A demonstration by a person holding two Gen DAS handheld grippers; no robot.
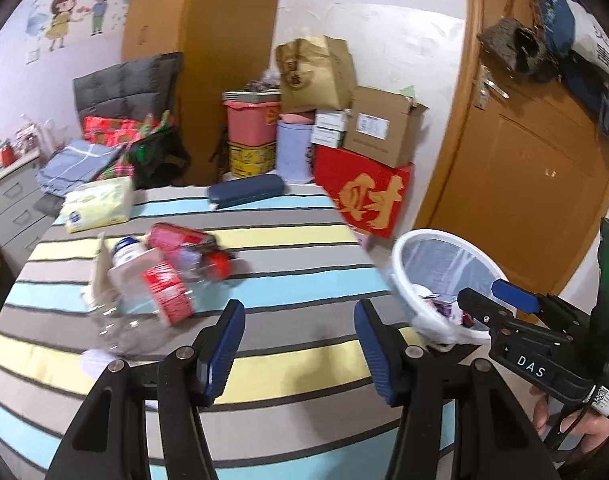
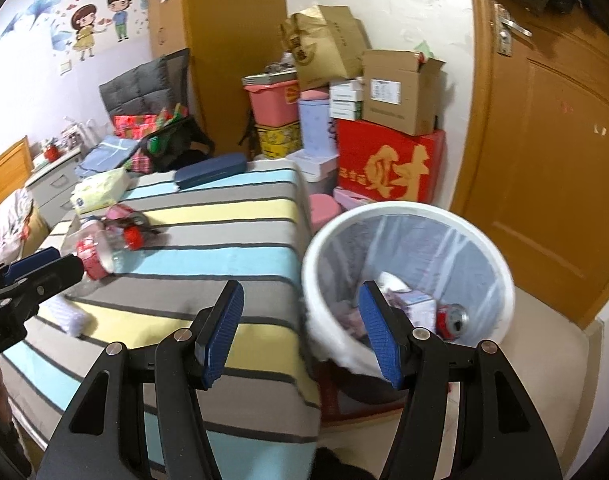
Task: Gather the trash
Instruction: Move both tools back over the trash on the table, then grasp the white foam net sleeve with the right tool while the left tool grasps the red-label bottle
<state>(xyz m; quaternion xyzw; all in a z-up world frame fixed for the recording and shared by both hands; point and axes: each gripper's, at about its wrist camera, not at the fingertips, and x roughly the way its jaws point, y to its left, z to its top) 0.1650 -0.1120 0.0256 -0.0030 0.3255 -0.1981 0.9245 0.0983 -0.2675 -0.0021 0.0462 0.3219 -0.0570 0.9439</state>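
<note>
On the striped desk (image 1: 264, 240) in the left wrist view lay a small heap of trash: a clear plastic bottle with a red label (image 1: 156, 292), a red can (image 1: 184, 240) behind it and a scrap of white paper (image 1: 94, 360) nearer the camera. The left gripper (image 1: 298, 344) hung above the cloth with its jaws apart and nothing between them, the heap up and to its left. A white bin (image 1: 444, 280) lined with a thin bag stood off the right edge of the desk, and the right gripper (image 1: 488, 300) showed in front of it. A tissue pack (image 1: 98, 204) and a dark blue case (image 1: 246, 192) lay at the far end and did not look like trash. In the right wrist view the right gripper (image 2: 300, 334) had its jaws wide apart and empty, one pad over the cloth and the other over the rim of the bin (image 2: 404, 216). Inside the bin lay a red can (image 2: 452, 320), a small carton (image 2: 420, 308) and crumpled paper. The bottle (image 2: 96, 256) lay at the left by the tip of the left gripper (image 2: 44, 266). The bottle was probably light, slick and easily crushed, so a hold across its labelled middle seemed best. The can would likely dent and roll.
</note>
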